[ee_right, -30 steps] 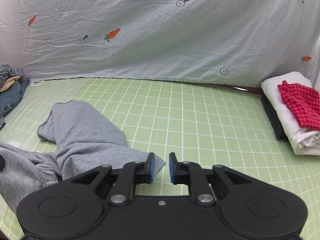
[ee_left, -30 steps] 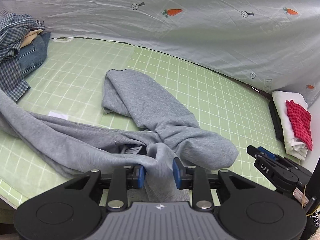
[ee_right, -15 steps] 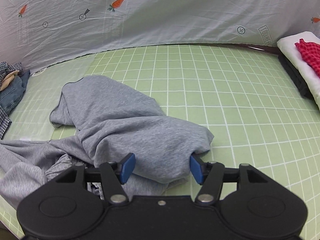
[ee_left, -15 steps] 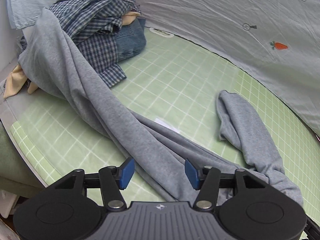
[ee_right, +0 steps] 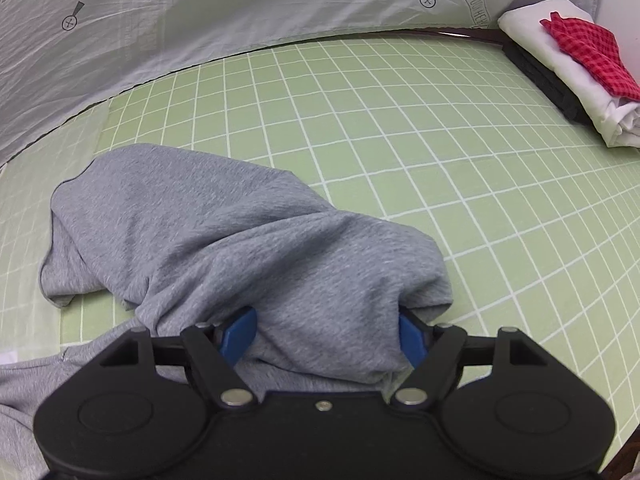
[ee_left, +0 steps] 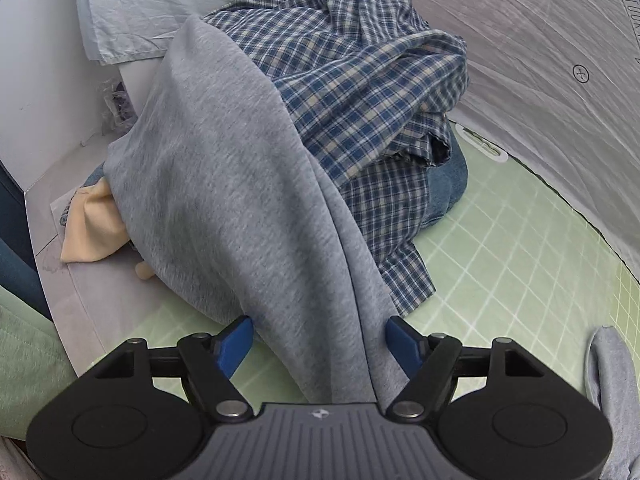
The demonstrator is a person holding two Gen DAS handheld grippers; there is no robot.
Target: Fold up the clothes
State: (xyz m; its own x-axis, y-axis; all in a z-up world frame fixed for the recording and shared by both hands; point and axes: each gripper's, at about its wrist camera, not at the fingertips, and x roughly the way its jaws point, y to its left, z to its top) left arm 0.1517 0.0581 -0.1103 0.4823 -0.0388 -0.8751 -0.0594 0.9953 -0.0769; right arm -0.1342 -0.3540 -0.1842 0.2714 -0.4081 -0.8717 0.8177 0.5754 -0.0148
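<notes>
In the left wrist view, the left gripper points down at the green grid mat. Its jaws are opening, the blue fingertips spread wide. A broad band of the grey sweatshirt runs between them and under the gripper body. Whether the pads touch the fabric cannot be told, but they do not pinch it. Farther up, this grey cloth drapes over a heap of clothes: a blue plaid shirt, denim and a pale yellow piece.

In the right wrist view, the right gripper also has its jaws opening, with blue pads far apart. A bunched fold of the same grey sweatshirt lies on the mat between them, and each pad sits just at the fabric's edge without squeezing it. At the far right corner sits a folded stack, white cloth with a red checked piece on top.
</notes>
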